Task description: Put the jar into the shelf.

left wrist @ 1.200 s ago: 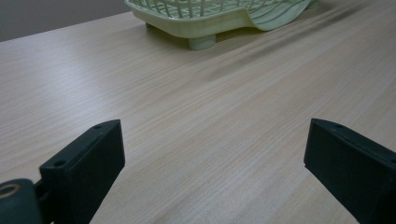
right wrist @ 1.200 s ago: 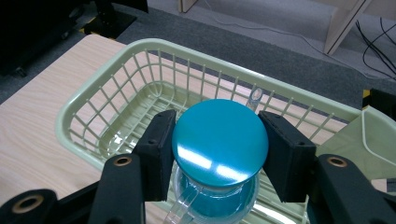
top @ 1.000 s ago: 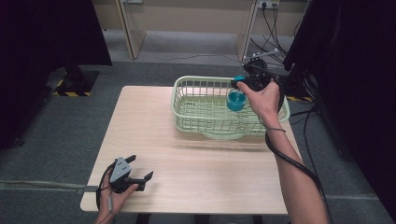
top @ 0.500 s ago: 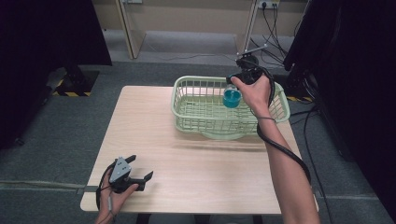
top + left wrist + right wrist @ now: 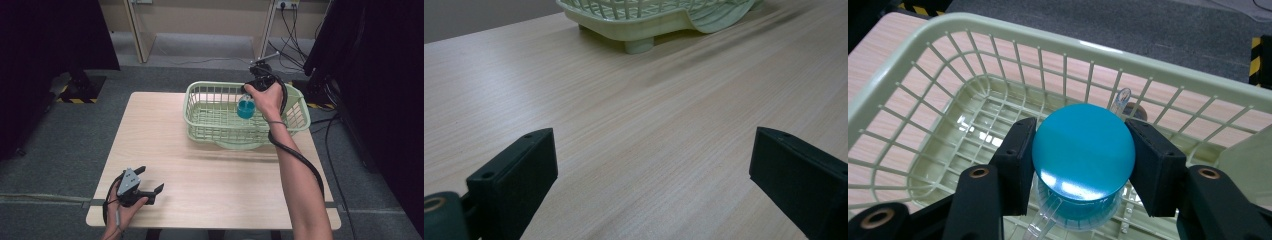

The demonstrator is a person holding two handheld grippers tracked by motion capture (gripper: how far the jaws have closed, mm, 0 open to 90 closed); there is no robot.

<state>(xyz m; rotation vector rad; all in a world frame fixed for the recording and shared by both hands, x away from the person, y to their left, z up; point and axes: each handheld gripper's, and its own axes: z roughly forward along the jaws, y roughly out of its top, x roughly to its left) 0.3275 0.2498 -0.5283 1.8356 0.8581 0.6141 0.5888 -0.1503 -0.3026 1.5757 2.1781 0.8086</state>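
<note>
Gripping a round blue-lidded clear plastic container [image 5: 1082,159], the right tongs [image 5: 1082,162] are held inside the pale green plastic basket [image 5: 908,65]; the left tongs [image 5: 654,165] are spread open over the wooden desk [image 5: 624,125].

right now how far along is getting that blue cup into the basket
Done: the right gripper is shut on the blue cup and holds it inside the green basket. In hand: the cup hangs above the basket floor. Left: set it down and release. The left gripper rests open on the table.
</note>
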